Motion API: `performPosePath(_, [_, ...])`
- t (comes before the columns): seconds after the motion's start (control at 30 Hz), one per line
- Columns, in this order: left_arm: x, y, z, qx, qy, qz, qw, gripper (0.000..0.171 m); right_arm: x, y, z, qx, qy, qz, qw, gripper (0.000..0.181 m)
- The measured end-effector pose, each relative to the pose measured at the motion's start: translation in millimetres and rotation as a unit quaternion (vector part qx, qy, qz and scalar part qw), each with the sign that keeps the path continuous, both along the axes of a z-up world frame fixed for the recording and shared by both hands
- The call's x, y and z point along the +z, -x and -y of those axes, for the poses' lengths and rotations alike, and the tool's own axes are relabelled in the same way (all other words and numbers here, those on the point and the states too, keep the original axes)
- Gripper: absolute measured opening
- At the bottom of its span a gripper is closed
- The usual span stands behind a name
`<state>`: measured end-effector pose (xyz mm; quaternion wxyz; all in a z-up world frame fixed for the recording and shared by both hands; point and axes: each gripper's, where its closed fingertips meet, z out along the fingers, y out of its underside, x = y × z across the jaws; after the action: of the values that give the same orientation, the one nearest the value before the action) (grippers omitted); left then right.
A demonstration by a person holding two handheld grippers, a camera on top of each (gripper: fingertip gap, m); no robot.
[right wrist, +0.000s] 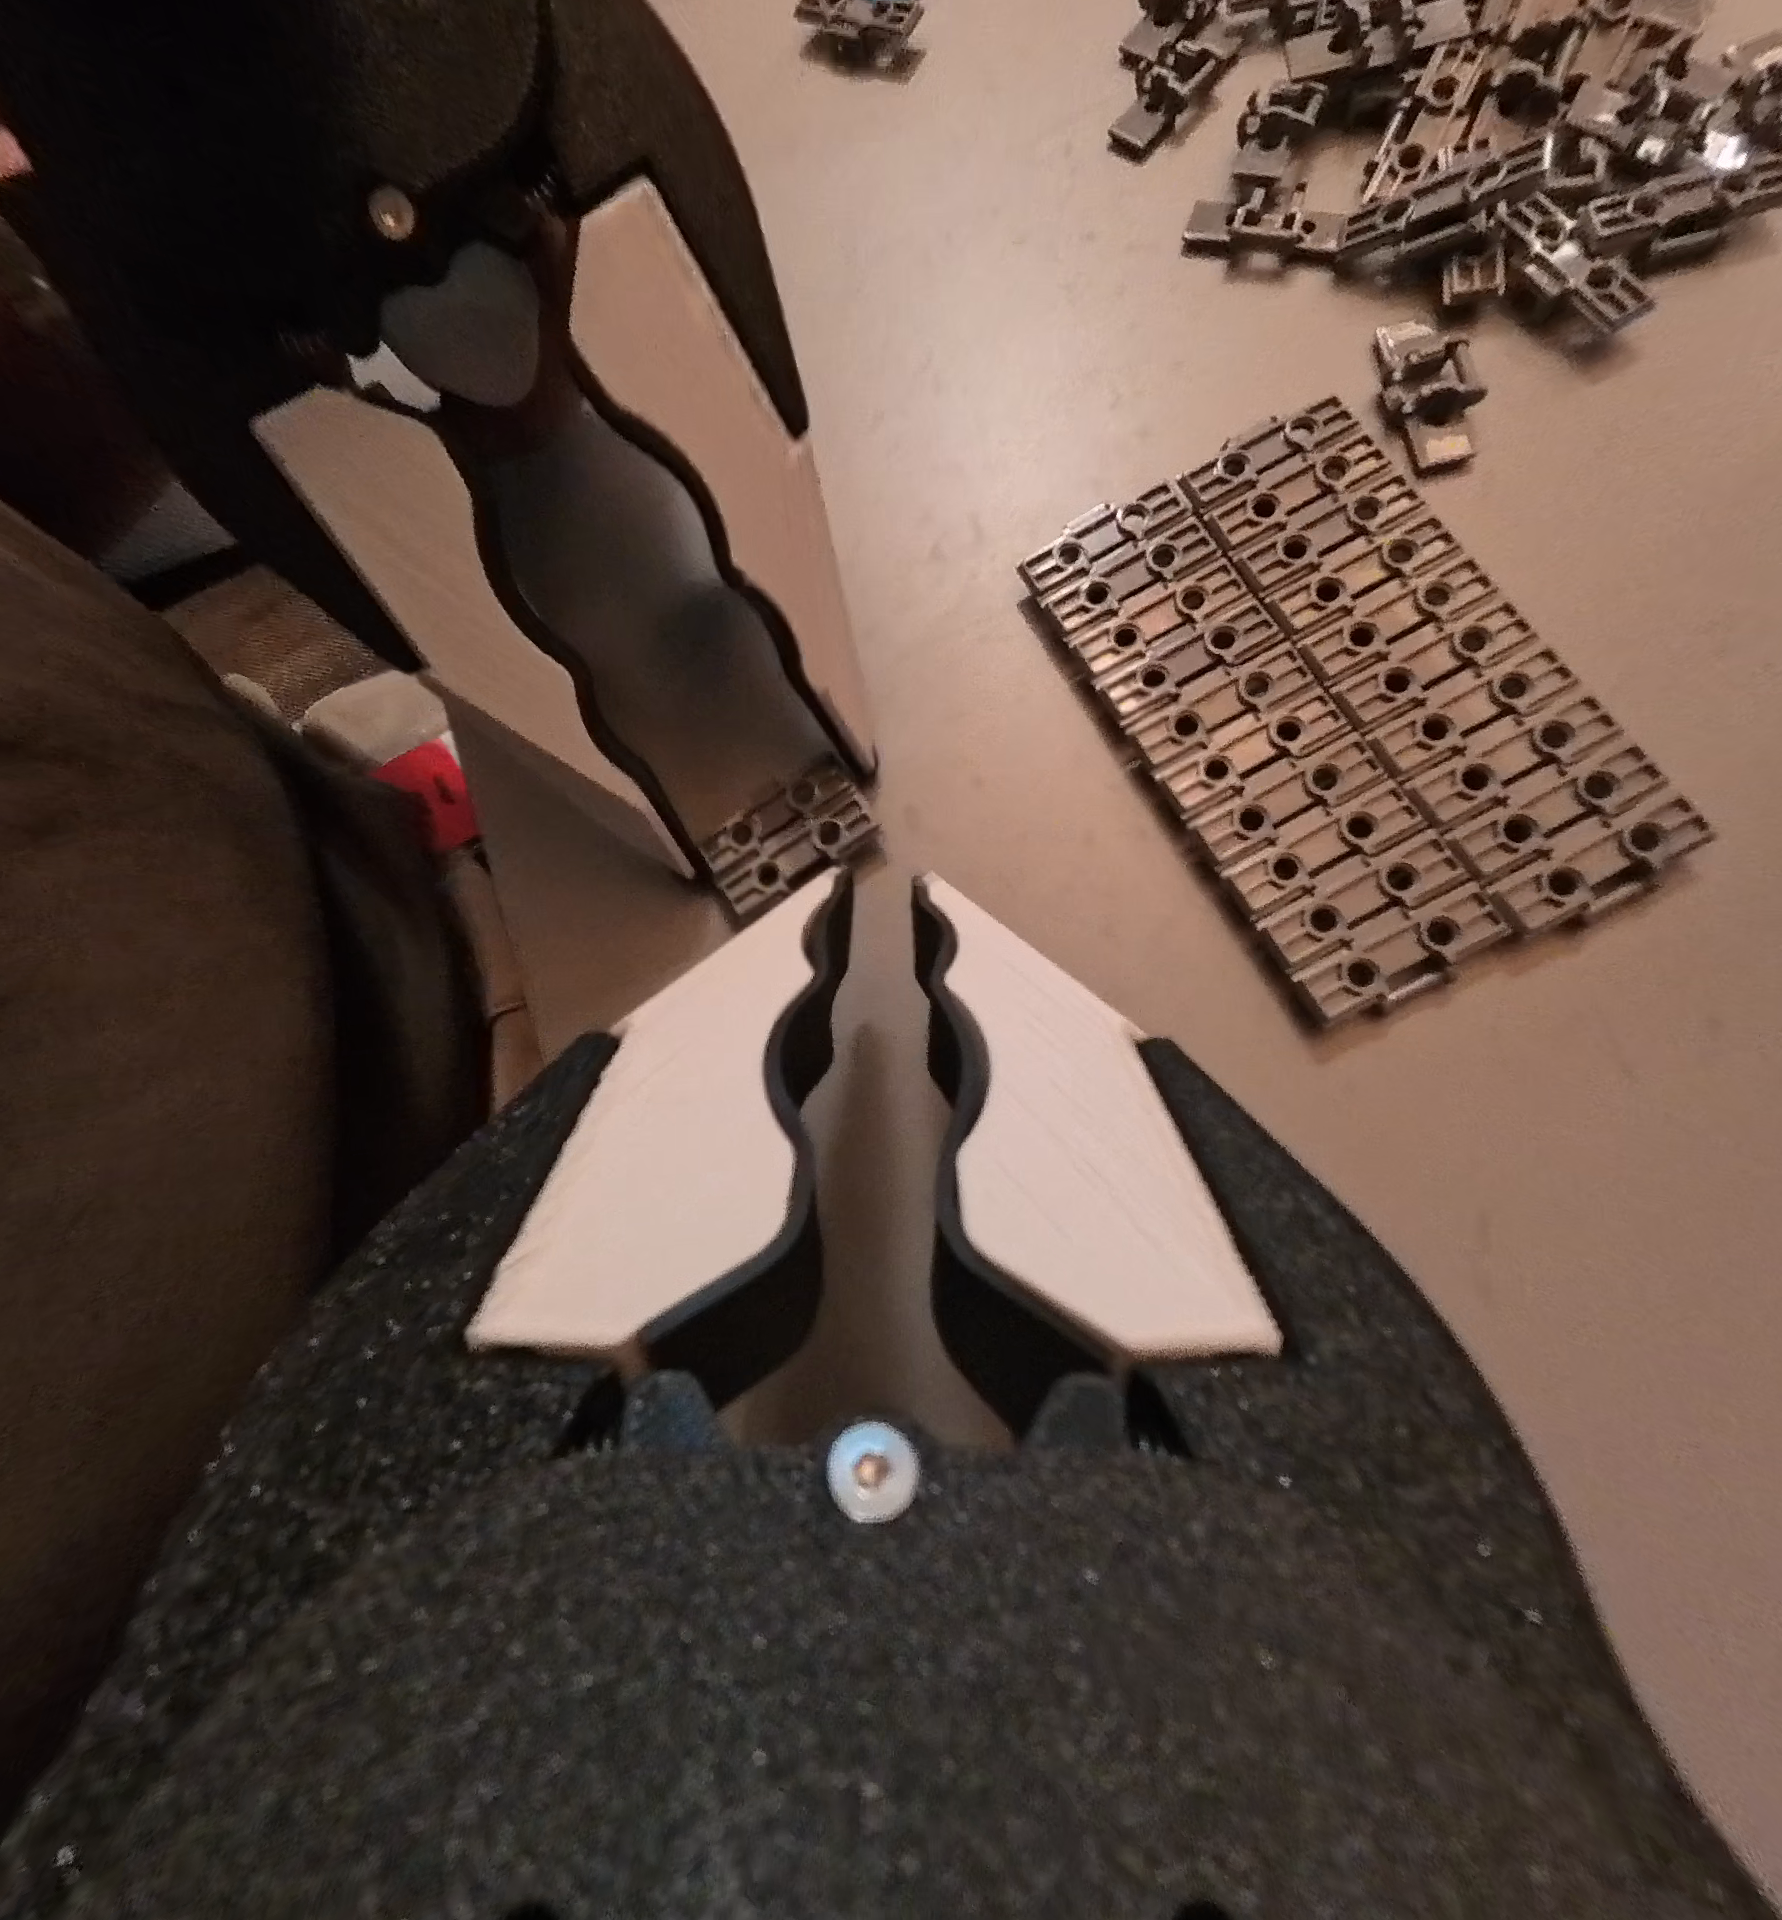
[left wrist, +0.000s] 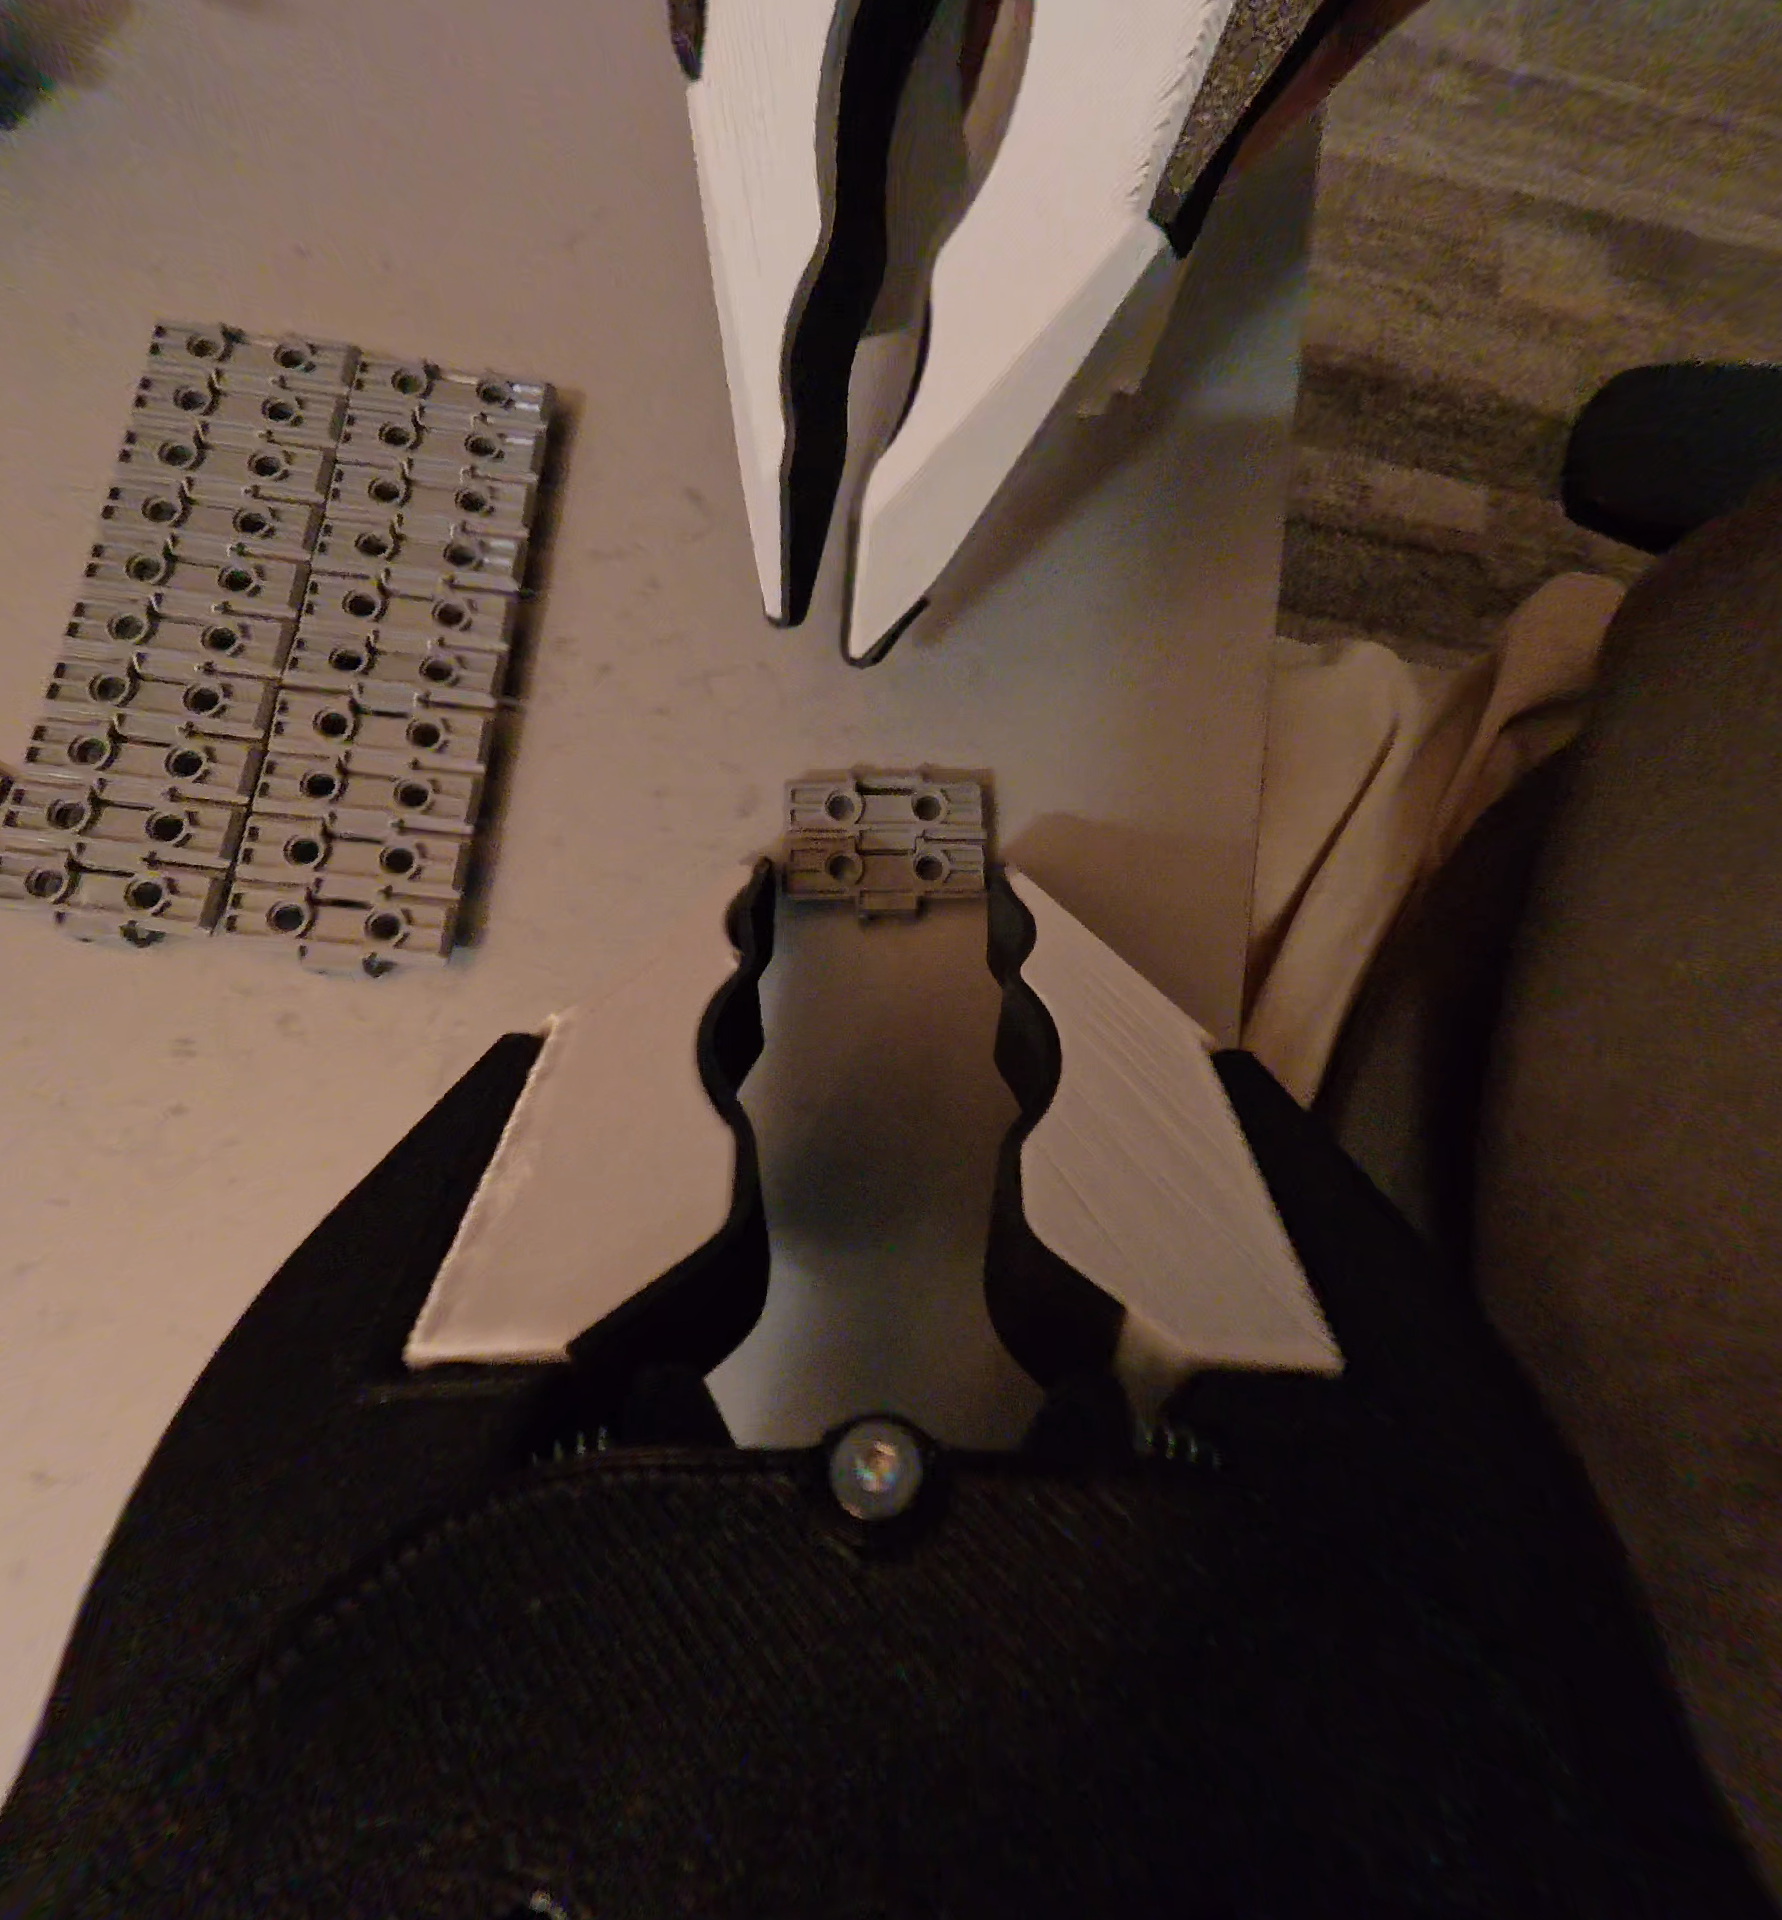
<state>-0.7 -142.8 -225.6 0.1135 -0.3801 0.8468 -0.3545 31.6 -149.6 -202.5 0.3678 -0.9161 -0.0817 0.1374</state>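
Note:
My left gripper [left wrist: 885,881] is shut on a small grey metal block of linked pieces with round holes [left wrist: 885,844], held at the fingertips just above the pale table [left wrist: 347,1143]. My right gripper [left wrist: 833,632] points at it from the far side, a short gap away, its jaws only narrowly apart and empty. In the right wrist view, my right gripper [right wrist: 882,883] has its tips just beside the small block [right wrist: 793,836] held in the left gripper [right wrist: 788,826].
A flat mat of the same linked pieces [left wrist: 274,644] lies on the table to the left, also showing in the right wrist view [right wrist: 1365,717]. A pile of loose pieces [right wrist: 1489,156] sits beyond it. A person's dark clothing [left wrist: 1645,1039] is past the table edge [left wrist: 1266,727]. The grippers' ends are close to 5 cm from one another.

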Motion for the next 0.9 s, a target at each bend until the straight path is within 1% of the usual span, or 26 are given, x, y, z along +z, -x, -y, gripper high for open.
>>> performPosePath(0.07, [-0.4, -0.6, -11.4, 0.018, -0.031, -0.007, 0.999, 0.044, -4.5, -5.2, 2.1, -0.014, 0.004, 0.012, 1.000, 0.015])
performPosePath(0.1, [1.4, -1.6, -19.0, 0.031, -0.047, 0.001, 0.998, 0.045, -4.4, -8.7, 2.8, -0.030, 0.000, 0.022, 0.999, 0.016])
performPosePath(0.13, [5.3, -1.1, -22.7, 0.037, -0.047, 0.010, 0.998, 0.047, -1.5, -9.9, 3.6, -0.044, -0.013, 0.026, 0.999, 0.016])
performPosePath(0.27, [28.3, 7.5, -19.1, 0.042, 0.033, 0.018, 0.998, 0.047, 20.7, -9.3, 7.2, -0.105, -0.093, -0.012, 0.990, 0.015])
performPosePath(0.33, [35.3, 8.8, -28.6, 0.057, 0.029, 0.035, 0.997, 0.046, 28.3, -14.1, 9.7, -0.135, -0.127, -0.020, 0.982, 0.017])
performPosePath(0.37, [36.2, 5.8, -40.8, 0.085, 0.015, 0.043, 0.995, 0.044, 30.2, -18.5, 11.0, -0.150, -0.139, -0.011, 0.979, 0.018])
performPosePath(0.4, [35.0, 0.8, -59.0, 0.132, 0.001, 0.042, 0.990, 0.038, 31.0, -24.6, 12.8, -0.166, -0.147, 0.008, 0.975, 0.019])
performPosePath(0.43, [33.2, -3.0, -76.7, 0.179, -0.003, 0.029, 0.983, 0.033, 33.0, -31.7, 14.5, -0.187, -0.156, 0.029, 0.970, 0.020])
performPosePath(0.47, [32.0, -6.1, -90.9, 0.214, 0.001, 0.018, 0.977, 0.032, 37.3, -36.5, 15.7, -0.205, -0.170, 0.042, 0.963, 0.020])
performPosePath(0.53, [30.3, -14.2, -115.5, 0.262, 0.005, 0.012, 0.965, 0.029, 48.9, -36.2, 17.0, -0.222, -0.210, 0.040, 0.951, 0.020])
performPosePath(0.6, [26.8, -23.1, -136.2, 0.290, -0.016, 0.014, 0.957, 0.027, 57.3, -33.6, 18.9, -0.228, -0.244, 0.025, 0.942, 0.020])
performPosePath(0.67, [24.9, -34.9, -149.8, 0.304, -0.043, 0.025, 0.951, 0.024, 56.7, -36.8, 22.7, -0.238, -0.255, 0.021, 0.937, 0.021])
performPosePath(0.73, [22.3, -47.4, -156.6, 0.313, -0.061, 0.030, 0.947, 0.015, 50.2, -43.8, 27.7, -0.253, -0.243, 0.024, 0.936, 0.020])
performPosePath(0.77, [20.0, -52.9, -158.3, 0.316, -0.071, 0.030, 0.946, 0.013, 48.6, -45.5, 29.2, -0.256, -0.239, 0.021, 0.936, 0.020])
performPosePath(0.9, [11.7, -70.4, -152.5, 0.306, -0.087, 0.032, 0.947, 0.018, 48.4, -50.9, 29.5, -0.260, -0.240, -0.007, 0.935, 0.020])
